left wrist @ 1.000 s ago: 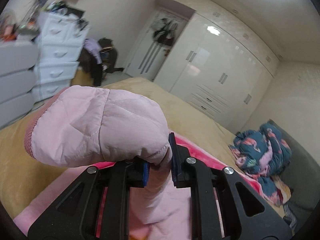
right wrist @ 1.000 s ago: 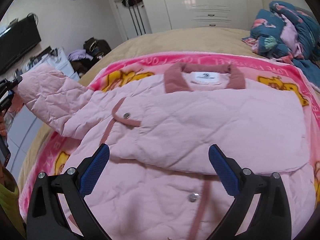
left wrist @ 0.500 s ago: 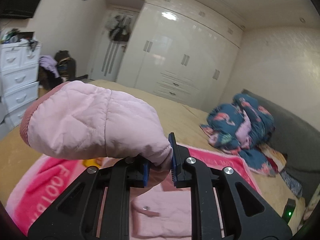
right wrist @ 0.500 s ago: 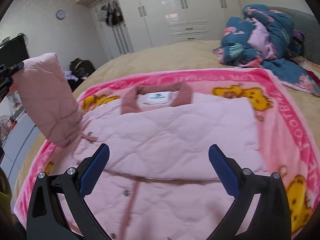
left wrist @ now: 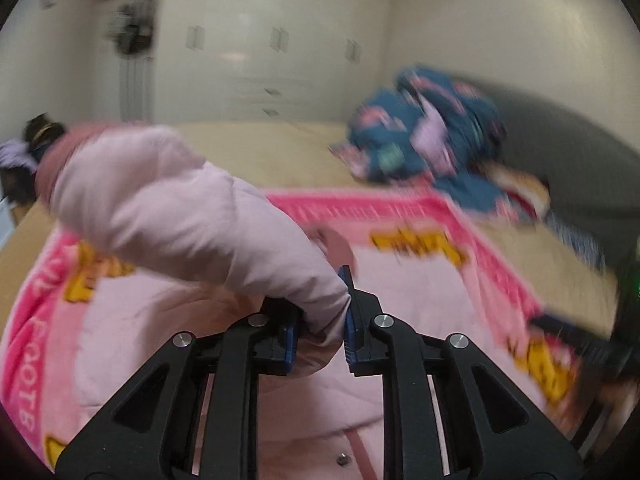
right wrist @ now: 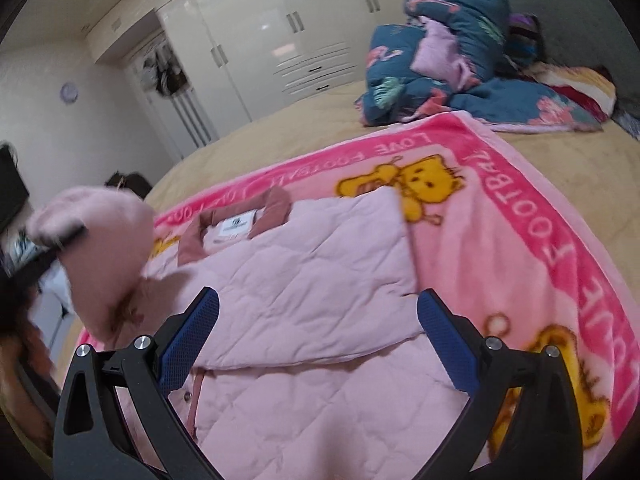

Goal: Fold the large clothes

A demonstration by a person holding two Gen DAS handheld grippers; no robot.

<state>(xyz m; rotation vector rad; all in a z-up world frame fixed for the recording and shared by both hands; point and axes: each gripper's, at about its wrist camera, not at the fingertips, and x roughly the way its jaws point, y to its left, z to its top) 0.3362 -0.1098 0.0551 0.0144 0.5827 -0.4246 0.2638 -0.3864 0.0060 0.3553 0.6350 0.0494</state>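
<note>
A pink quilted jacket (right wrist: pixel 304 264) lies front up on a pink cartoon blanket (right wrist: pixel 532 216) spread over the bed. Its right sleeve is folded across the chest. My left gripper (left wrist: pixel 320 332) is shut on the other sleeve (left wrist: pixel 192 216), holding it lifted above the jacket body (left wrist: pixel 400 300). From the right wrist view that raised sleeve (right wrist: pixel 108 248) hangs at the left. My right gripper (right wrist: pixel 316 332) hovers open over the jacket's lower half, with nothing between its fingers.
A heap of dark blue patterned bedding (right wrist: pixel 460 60) lies at the far right of the bed, by the grey headboard (left wrist: pixel 576 168). White wardrobes (right wrist: pixel 280 40) line the far wall. The tan bedspread (right wrist: pixel 280 128) shows beyond the blanket.
My left gripper has swung the held sleeve from the bedside in over the jacket. The right gripper's view has shifted right, and its jaws have stayed wide.
</note>
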